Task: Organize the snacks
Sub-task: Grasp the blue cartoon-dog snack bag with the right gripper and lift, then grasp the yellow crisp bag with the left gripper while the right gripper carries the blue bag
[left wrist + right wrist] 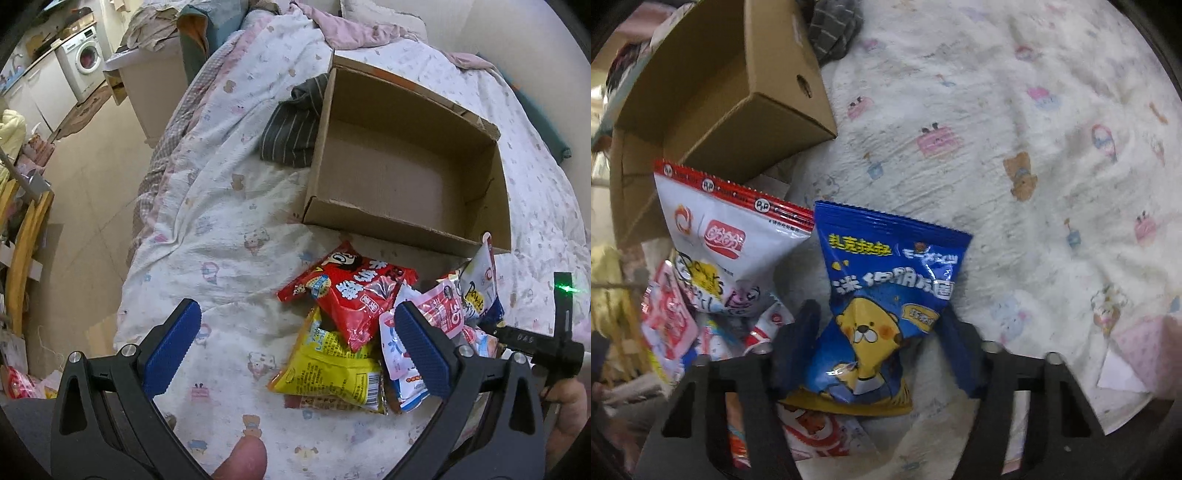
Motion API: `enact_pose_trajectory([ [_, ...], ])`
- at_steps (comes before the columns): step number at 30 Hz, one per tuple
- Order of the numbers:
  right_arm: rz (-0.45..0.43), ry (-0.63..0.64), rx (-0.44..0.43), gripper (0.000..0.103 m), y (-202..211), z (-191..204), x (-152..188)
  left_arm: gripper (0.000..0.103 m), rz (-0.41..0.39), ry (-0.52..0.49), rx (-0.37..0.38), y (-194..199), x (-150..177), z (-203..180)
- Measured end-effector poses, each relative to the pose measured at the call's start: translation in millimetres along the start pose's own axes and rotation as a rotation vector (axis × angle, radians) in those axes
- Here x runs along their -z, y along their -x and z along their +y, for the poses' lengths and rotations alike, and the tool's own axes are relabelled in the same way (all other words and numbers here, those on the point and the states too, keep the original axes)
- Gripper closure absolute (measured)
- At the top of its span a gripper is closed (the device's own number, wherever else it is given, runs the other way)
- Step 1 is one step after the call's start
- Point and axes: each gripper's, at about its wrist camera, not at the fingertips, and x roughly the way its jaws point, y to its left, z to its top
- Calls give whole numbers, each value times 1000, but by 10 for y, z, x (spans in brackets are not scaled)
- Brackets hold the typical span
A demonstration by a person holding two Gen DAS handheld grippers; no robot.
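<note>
- An open, empty brown cardboard box [406, 162] is seen on the white cartoon-print bedspread [229, 229], with its near wall just behind the pile of snack packets; bare bedspread lies open to the left of the pile, toward the bed's left edge.
- The left gripper [295, 350] is held above the bedspread with its blue pads [171, 347] spread wide and nothing between them; a red foil snack bag [351, 291] and a yellow snack bag [332, 373] lie just beside its right pad.
- In the right wrist view alone, a blue snack bag printed with a yellow bear [886, 295] is shown pinched at its waist by the right gripper [882, 343]; a white snack bag with a red top seam [731, 236] leans against the box [775, 92].
- A dark striped cloth [291, 129] touches the box's left wall.
- A washing machine [83, 61] and tiled floor [85, 192] are seen only from the left wrist.
</note>
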Motion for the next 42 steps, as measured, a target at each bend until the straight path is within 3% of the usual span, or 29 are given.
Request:
enact_pose_trajectory([
  [3, -21, 17, 1, 55, 58, 20, 10, 0, -2, 5, -3, 4, -3, 10],
  [10, -139, 33, -9, 57, 639, -38, 129, 0, -3, 2, -24, -7, -3, 7],
  [17, -324, 158, -200, 57, 1322, 103, 338, 0, 64, 16, -24, -165, 25, 54],
  [21, -358, 173, -263, 57, 1340, 133, 294, 0, 100, 20, -20, -256, 46, 98],
  [25, -323, 127, -291, 57, 1150, 112, 230, 0, 169, 39, 21, -371, 112, 142],
  [32, -317, 132, -289, 57, 1056, 36, 166, 1, 299, -14, 37, -659, 309, 53],
  [38, -313, 152, -293, 57, 1017, 107, 208, 12, 395, -18, 128, -892, 377, -107],
  [42, -302, 158, -284, 57, 987, 119, 222, 43, 438, -42, 164, -995, 444, -242],
])
